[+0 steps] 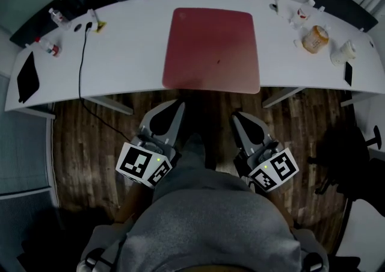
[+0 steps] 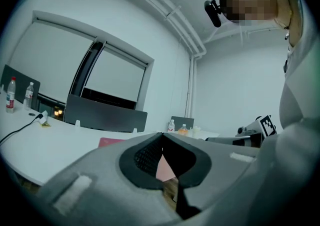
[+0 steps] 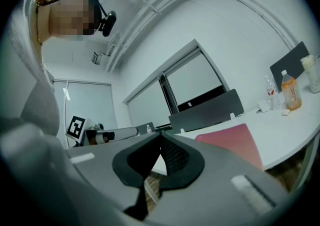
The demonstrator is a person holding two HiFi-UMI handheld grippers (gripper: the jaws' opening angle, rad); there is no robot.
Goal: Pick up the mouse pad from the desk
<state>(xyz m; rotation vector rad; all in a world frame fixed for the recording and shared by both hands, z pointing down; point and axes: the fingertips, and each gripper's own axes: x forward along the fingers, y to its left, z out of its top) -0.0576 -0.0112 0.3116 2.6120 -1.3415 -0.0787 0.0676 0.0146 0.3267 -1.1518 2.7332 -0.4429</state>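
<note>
We are holding the left claw point(image 1: 178, 105) and the right claw point(image 1: 236, 117) fully closed and empty, short of the worktop point(image 1: 126, 66). The red mouse pad point(image 1: 212, 48) is lying flat there, reaching the front edge. Going in with closed jaws, we are risking shoving the thin pad away instead of gripping it. Only the head view is showing the whole pad; the 2 gripper views are showing the jaw tips meeting.

Left gripper point(image 2: 161, 136) is held level, jaws pressed together, nothing between them. Past the tips, the red mouse pad point(image 2: 112, 142) lies flat on the white desk point(image 2: 45, 145). Two bottles point(image 2: 10, 95) stand far left, a black cable point(image 2: 17, 131) near them. The right gripper point(image 2: 209, 139) is alongside.
</note>
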